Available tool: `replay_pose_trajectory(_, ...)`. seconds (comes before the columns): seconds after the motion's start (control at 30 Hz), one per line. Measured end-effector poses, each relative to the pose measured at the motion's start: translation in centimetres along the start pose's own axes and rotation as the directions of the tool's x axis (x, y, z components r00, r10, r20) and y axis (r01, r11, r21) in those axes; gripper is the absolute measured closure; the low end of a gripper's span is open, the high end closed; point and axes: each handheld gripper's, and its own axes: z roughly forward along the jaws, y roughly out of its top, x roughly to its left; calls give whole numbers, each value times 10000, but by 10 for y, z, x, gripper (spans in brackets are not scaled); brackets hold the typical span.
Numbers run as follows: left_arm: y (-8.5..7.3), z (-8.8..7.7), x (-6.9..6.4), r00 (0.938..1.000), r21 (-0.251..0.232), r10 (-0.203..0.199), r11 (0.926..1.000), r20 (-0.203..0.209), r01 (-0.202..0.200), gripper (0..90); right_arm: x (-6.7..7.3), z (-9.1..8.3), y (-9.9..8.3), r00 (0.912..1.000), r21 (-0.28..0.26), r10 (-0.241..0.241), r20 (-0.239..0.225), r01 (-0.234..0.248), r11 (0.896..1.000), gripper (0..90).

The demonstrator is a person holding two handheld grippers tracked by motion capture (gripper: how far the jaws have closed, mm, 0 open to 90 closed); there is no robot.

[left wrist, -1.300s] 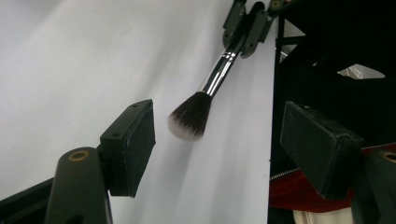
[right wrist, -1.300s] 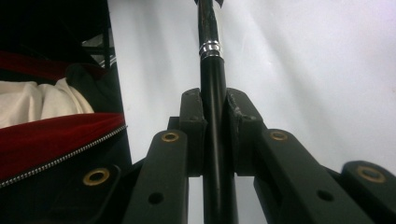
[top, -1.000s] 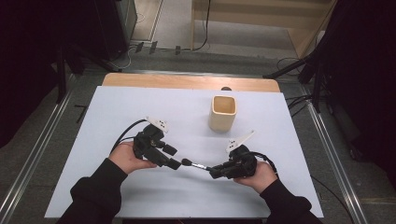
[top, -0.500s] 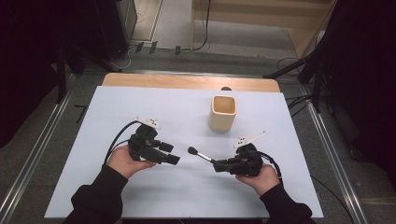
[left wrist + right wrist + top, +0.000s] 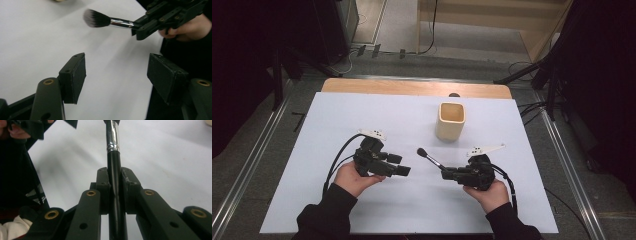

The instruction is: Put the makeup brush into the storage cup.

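Two grippers now sit well apart; a second ago both met on the brush. Left gripper point(image 5: 404, 171) has released, its jaws spread with nothing between, and has drawn back leftward. Right gripper point(image 5: 446, 174) grasps the makeup brush point(image 5: 430, 159) by its handle, bristles raised above the white table point(image 5: 337, 120). Beyond, the beige cup point(image 5: 450, 121) is unmoved.

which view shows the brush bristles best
The left gripper view: the makeup brush shows its whole fluffy head, held by the right tongs. The high view shows it small; the right gripper view shows its handle, clamped.
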Motion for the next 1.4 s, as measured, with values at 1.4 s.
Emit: replay_pose_trajectory(1.4, 1, 30, -14, 9945, -1953, -1020, 9761, -222, 958, 335, 29, 19, -8, 9958, -2358, 777, -487, -870, 9679, 790)
